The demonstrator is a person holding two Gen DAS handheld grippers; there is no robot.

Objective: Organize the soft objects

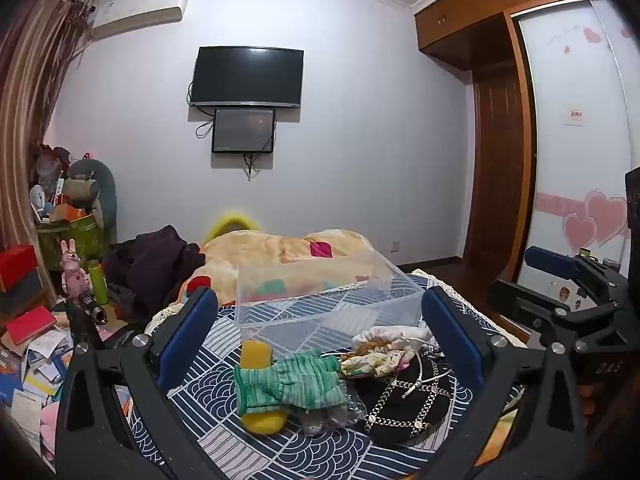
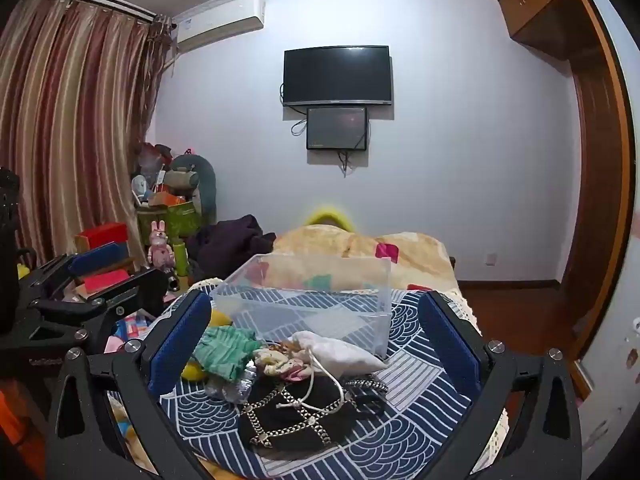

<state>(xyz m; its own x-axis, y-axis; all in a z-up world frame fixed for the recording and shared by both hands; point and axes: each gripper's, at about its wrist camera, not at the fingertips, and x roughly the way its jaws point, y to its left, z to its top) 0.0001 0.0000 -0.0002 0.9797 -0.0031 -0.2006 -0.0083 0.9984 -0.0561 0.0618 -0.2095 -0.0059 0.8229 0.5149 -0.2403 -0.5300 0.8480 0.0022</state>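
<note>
A pile of soft things lies on the blue patterned bedspread (image 1: 208, 392): a green knit glove (image 1: 288, 380) over a yellow sponge (image 1: 260, 420), a floral cloth (image 1: 372, 362), a white drawstring pouch (image 2: 340, 350) and a black studded hat (image 1: 408, 404). A clear plastic box (image 1: 320, 300) stands empty just behind them. My left gripper (image 1: 316, 320) is open and empty above the pile. My right gripper (image 2: 316, 324) is open and empty over the pile (image 2: 280, 364), beside the box (image 2: 312, 304).
A beige blanket (image 1: 280, 252) covers the far bed. Books, boxes and a toy rabbit (image 1: 72, 272) clutter the floor at left. A wardrobe (image 1: 560, 120) stands right. The right gripper's body (image 1: 560, 304) shows at the left wrist view's right edge.
</note>
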